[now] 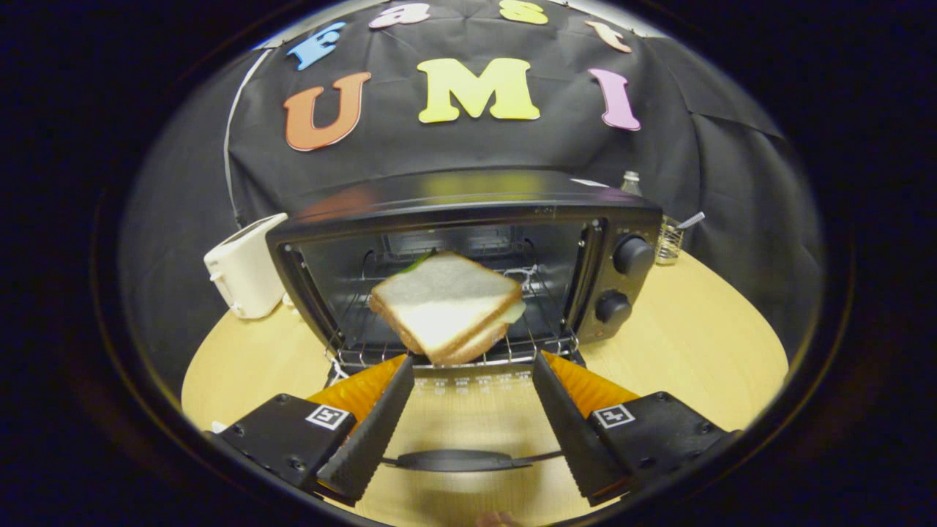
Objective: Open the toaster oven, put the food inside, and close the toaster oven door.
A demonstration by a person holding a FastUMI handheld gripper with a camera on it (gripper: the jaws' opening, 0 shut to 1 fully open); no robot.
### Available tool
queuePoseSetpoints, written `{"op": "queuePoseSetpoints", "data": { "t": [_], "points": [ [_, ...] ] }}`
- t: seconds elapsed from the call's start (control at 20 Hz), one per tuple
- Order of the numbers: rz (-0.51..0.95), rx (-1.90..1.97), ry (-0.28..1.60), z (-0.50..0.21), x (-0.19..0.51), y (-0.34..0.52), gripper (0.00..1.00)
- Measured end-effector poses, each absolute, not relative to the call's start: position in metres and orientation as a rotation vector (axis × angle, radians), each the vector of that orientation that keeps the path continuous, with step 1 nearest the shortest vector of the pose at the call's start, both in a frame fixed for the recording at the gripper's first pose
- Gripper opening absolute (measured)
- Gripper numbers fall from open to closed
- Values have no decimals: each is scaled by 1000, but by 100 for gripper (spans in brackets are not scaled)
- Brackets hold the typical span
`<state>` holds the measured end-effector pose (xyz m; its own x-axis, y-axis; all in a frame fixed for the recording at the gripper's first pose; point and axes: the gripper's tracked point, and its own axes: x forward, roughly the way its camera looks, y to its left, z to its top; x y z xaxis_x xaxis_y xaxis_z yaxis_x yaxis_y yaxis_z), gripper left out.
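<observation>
My fingers spread wide, pinching nothing; sandwich just ahead, clear of both tips. Sandwich sits tilted on rack at oven mouth, near edge overhanging front, likely so fingers could let go. Door lies flat under fingers, handle nearest me. Judgement: food in; door closing remains. Toaster beside oven on desk.

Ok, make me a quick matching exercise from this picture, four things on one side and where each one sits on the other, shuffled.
Things:
1. sandwich
2. white toaster
3. glass jar
4. door handle

Places:
A. on the table beside the oven's knobs
B. on the wire rack inside the open toaster oven
C. between the open gripper jaws, nearer than their tips
D. on the table by the oven's knobless side

Pairs: 1-B, 2-D, 3-A, 4-C
</observation>
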<state>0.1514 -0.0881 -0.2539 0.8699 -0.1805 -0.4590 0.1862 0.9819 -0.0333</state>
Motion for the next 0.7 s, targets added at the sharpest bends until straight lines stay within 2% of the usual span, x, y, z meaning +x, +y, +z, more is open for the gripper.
{"op": "queuePoseSetpoints", "data": {
  "t": [0.45,0.7],
  "points": [
    [-164,-84,463,-276,71,-63,100],
    [-130,-49,542,-306,67,-48,100]
  ]
}}
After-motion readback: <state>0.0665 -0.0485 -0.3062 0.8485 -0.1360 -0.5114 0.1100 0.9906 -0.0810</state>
